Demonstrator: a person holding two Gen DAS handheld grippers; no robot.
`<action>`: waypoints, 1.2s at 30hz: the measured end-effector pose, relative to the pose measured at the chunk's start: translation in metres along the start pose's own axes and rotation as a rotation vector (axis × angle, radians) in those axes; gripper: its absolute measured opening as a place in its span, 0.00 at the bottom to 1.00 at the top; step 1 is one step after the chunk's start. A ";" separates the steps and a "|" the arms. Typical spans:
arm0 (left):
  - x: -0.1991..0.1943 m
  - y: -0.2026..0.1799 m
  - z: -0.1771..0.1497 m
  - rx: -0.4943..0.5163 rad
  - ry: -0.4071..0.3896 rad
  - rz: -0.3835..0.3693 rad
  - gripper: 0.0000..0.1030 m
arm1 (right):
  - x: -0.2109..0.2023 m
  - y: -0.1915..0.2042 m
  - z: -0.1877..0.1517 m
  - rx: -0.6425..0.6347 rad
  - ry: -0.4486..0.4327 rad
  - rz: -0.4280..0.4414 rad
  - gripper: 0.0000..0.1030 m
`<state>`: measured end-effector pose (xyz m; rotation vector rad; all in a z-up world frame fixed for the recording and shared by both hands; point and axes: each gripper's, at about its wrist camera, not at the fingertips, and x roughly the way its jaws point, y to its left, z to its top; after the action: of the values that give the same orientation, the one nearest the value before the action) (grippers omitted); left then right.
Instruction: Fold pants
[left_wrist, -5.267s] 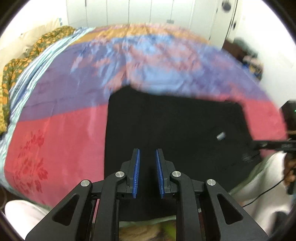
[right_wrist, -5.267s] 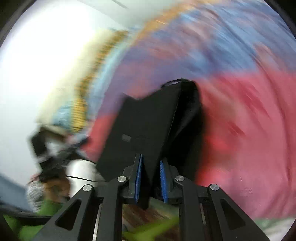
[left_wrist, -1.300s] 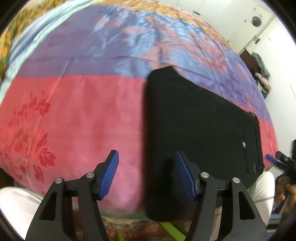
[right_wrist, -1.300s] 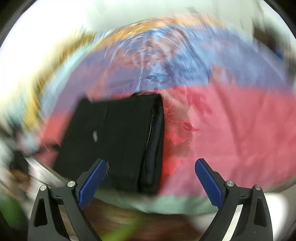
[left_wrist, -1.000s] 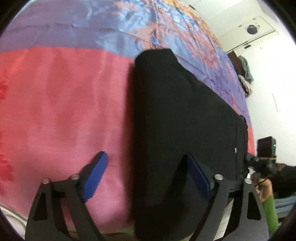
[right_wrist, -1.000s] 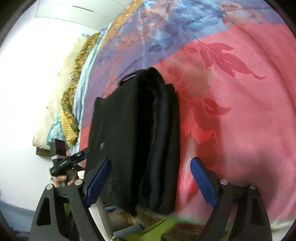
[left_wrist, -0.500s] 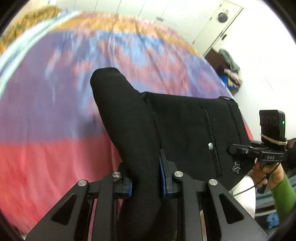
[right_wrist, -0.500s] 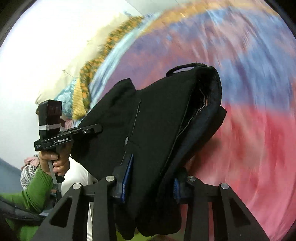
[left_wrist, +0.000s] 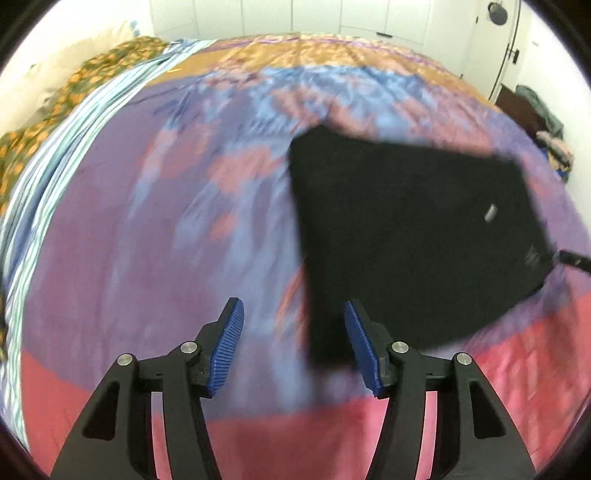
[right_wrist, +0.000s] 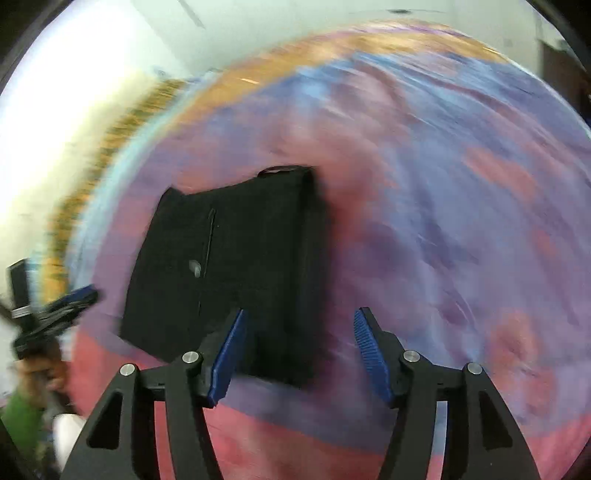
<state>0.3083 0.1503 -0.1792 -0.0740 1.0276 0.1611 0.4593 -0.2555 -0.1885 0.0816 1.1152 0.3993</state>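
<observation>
The wide bed cover (left_wrist: 122, 229), a satin spread banded red, purple, blue and orange, fills both views; a yellow-and-green patterned blanket (left_wrist: 74, 88) lies along its far left edge, with white cupboard doors (left_wrist: 332, 18) behind.

On the purple band lies the pair of black pants (left_wrist: 406, 236), folded into a flat, thick rectangle. In the left wrist view it sits at about one o'clock from the left gripper (left_wrist: 293, 347), its near left corner reaching down beside the right-hand pad. In the right wrist view the bundle (right_wrist: 229, 269) lies at eleven o'clock from the right gripper (right_wrist: 299, 354), its near right corner between the pads. Its long axis looks to run roughly across, from one gripper toward the other.

Both grippers have just been opening; their jaws stand apart, pressing nothing. Neither seems clearly nearer.
</observation>
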 end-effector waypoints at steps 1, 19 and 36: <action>-0.006 0.004 -0.020 0.010 -0.007 0.021 0.68 | -0.005 -0.005 -0.012 -0.014 -0.006 -0.026 0.60; -0.151 -0.048 -0.107 -0.066 -0.167 0.100 0.95 | -0.109 0.170 -0.170 -0.205 -0.234 -0.173 1.00; -0.249 -0.061 -0.119 -0.015 -0.237 -0.011 0.99 | -0.210 0.193 -0.205 -0.121 -0.216 -0.163 1.00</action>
<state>0.0922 0.0489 -0.0285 -0.0721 0.7896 0.1634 0.1461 -0.1784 -0.0495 -0.0711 0.8762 0.3030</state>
